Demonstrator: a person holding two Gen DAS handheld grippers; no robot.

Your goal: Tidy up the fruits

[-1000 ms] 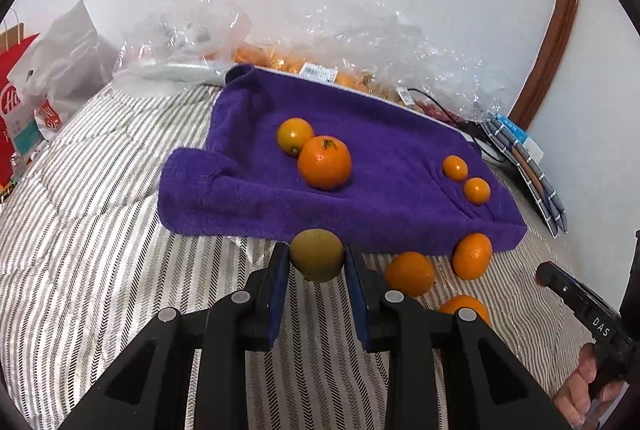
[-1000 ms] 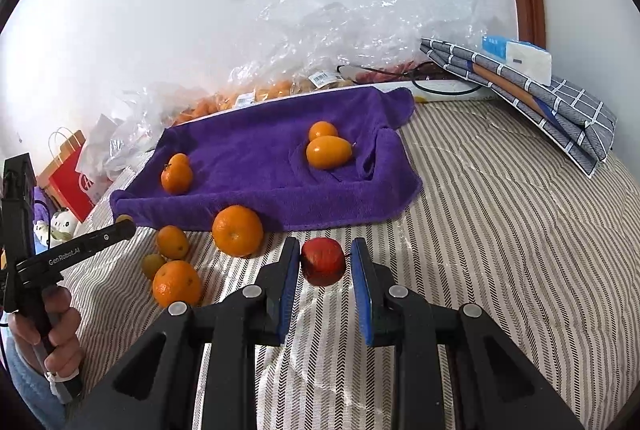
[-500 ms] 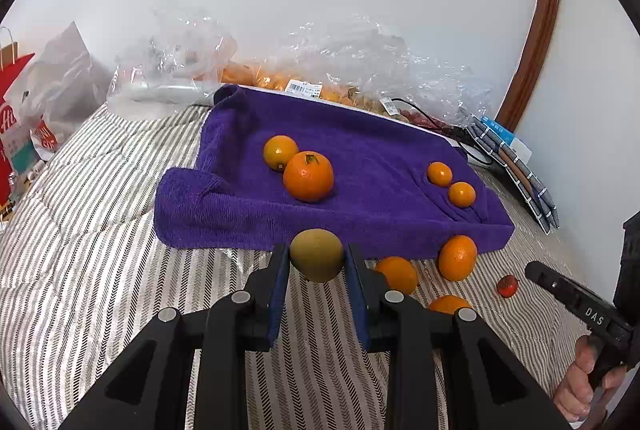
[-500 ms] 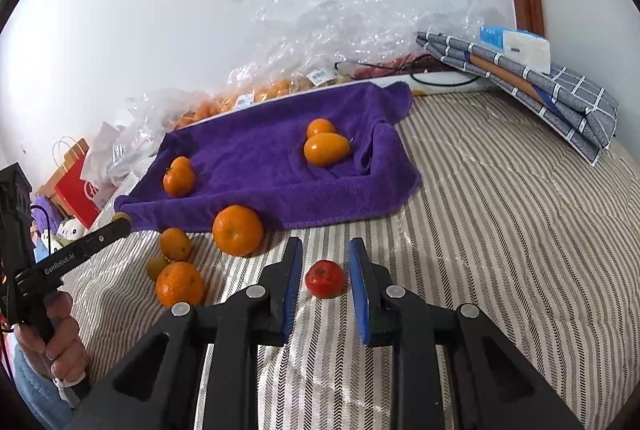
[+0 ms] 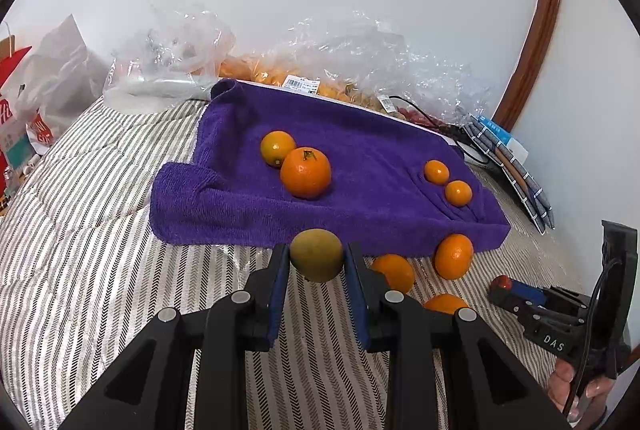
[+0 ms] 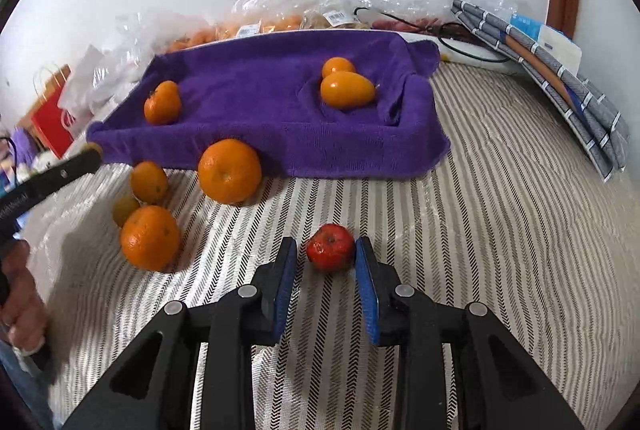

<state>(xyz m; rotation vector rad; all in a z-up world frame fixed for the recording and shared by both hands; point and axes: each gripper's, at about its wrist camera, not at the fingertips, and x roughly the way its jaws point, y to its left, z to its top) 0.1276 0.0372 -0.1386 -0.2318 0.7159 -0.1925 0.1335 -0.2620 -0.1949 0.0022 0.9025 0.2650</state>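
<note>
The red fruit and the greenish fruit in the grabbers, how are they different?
The red fruit is bright red and small; the greenish fruit is dull yellow-green and looks bigger. The red fruit sits on the striped bedcover with a gap beside the right gripper's left finger, whose jaws have just been opening. The greenish fruit is squeezed between both fingers of the left gripper. Both are roundish and off the purple towel.
</note>
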